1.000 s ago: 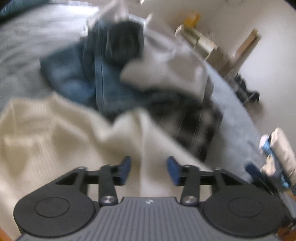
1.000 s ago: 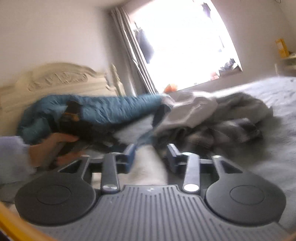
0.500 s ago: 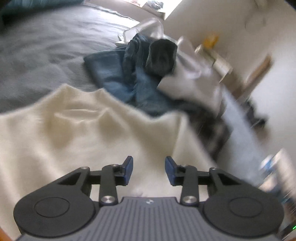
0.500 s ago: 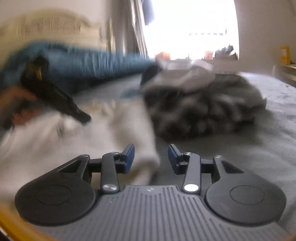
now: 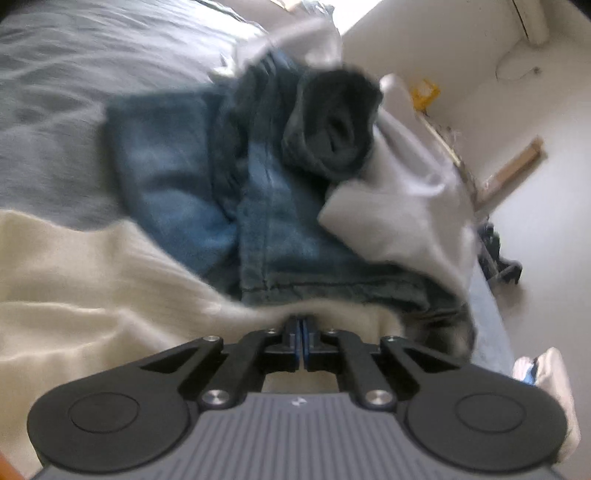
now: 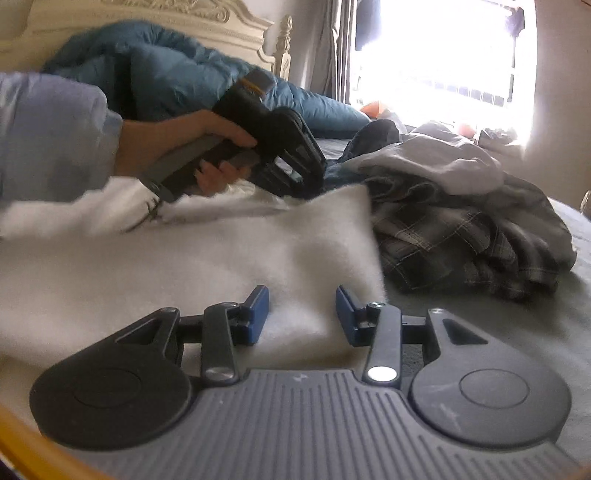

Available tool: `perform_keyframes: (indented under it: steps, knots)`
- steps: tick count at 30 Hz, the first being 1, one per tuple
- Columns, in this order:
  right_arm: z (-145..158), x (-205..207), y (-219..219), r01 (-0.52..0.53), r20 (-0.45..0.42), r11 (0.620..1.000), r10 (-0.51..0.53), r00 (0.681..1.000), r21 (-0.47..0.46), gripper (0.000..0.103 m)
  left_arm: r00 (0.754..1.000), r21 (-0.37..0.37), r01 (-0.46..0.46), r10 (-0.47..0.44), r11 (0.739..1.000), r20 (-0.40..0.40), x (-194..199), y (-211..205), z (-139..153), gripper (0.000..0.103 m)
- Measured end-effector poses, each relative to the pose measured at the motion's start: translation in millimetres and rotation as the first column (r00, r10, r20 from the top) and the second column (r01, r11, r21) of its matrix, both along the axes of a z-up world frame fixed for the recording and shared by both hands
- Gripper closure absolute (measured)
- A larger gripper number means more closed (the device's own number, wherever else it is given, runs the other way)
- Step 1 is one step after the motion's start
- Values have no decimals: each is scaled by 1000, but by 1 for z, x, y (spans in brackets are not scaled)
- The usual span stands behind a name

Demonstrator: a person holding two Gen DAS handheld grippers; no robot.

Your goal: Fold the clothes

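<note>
A cream knitted sweater [image 5: 92, 295] lies spread on the grey bed [image 5: 55, 92]. My left gripper [image 5: 300, 332] is shut on the sweater's far edge, right against a heap of blue jeans [image 5: 266, 221]. In the right wrist view the same left gripper [image 6: 314, 188] is held by a person's hand [image 6: 177, 140] at the far side of the sweater [image 6: 184, 258]. My right gripper [image 6: 302, 306] stands open low over the sweater's near right corner. Cloth lies between its fingers, but the pads do not press on it.
Behind the sweater is a clothes pile: a dark rolled garment [image 5: 332, 122], a pale grey shirt [image 6: 436, 162] and a plaid shirt [image 6: 461, 240]. A blue duvet [image 6: 166, 74] lies by the cream headboard [image 6: 221, 18]. A bright window [image 6: 443, 55] is at the back.
My left gripper moved forward to the sweater's far edge and closed on it. The right gripper swung down toward the sweater's right corner and stayed open.
</note>
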State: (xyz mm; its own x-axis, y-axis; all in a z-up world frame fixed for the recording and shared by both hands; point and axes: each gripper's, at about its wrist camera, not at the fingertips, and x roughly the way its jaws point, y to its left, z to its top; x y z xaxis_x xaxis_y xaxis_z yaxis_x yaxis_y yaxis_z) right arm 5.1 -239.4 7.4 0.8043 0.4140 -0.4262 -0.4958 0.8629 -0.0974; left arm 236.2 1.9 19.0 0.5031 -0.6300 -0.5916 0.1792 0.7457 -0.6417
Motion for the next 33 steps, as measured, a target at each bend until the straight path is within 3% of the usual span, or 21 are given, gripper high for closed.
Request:
perform_keyframes:
  steps: [1, 4, 6, 8, 10, 13, 14, 15, 16, 18, 22, 26, 29, 33]
  knots:
    - [0, 0, 0, 0, -2, 1000, 0, 1000, -3, 63, 999, -36, -33, 33, 999, 8, -7, 9, 7, 89]
    - [-1, 1, 1, -4, 1, 1000, 4, 1000, -12, 63, 997, -11, 52, -51, 999, 54, -18, 8, 30, 85]
    - [-2, 1, 2, -12, 1, 1000, 12, 1000, -14, 63, 989, 2, 149, -149, 989, 13, -19, -10, 25, 82]
    - [-2, 2, 1, -28, -1, 1000, 28, 1000, -10, 63, 982, 27, 184, -183, 983, -38, -14, -30, 11, 82]
    - [-2, 0, 0, -51, -4, 999, 51, 999, 2, 63, 989, 77, 144, -142, 987, -30, -6, -46, -1, 80]
    - [-2, -2, -3, -73, -16, 997, 74, 997, 24, 63, 1000, -58, 0, 1, 998, 28, -6, -27, 0, 82]
    - [-2, -2, -5, -82, -24, 996, 83, 996, 37, 63, 997, -70, -48, 52, 996, 53, -10, -18, 5, 82]
    - [-2, -1, -7, -92, -32, 994, 93, 995, 51, 63, 993, -36, -81, 83, 996, 78, -14, -11, 13, 76]
    - [-1, -1, -8, -98, -37, 993, 101, 994, 58, 63, 993, -3, -75, 75, 997, 87, -16, -6, 20, 68]
    - [-1, -2, -8, -102, -41, 993, 105, 994, 63, 62, 999, -12, 20, -19, 1000, 42, -18, -2, 24, 56]
    - [0, 0, -9, -120, -53, 989, 124, 991, 83, 62, 994, 23, 113, -113, 993, -4, -31, -6, 14, 56]
    - [-1, 1, -7, -128, -54, 989, 133, 990, 77, 62, 984, -62, 162, -166, 985, -62, -18, -30, -12, 68]
    - [-3, 3, -8, -129, -58, 988, 134, 989, 87, 62, 992, 28, 124, -123, 992, -27, -5, -46, -9, 69]
    - [-4, 5, -13, -131, -71, 984, 140, 988, 118, 62, 994, 108, 79, -86, 991, 61, -17, -27, 24, 75]
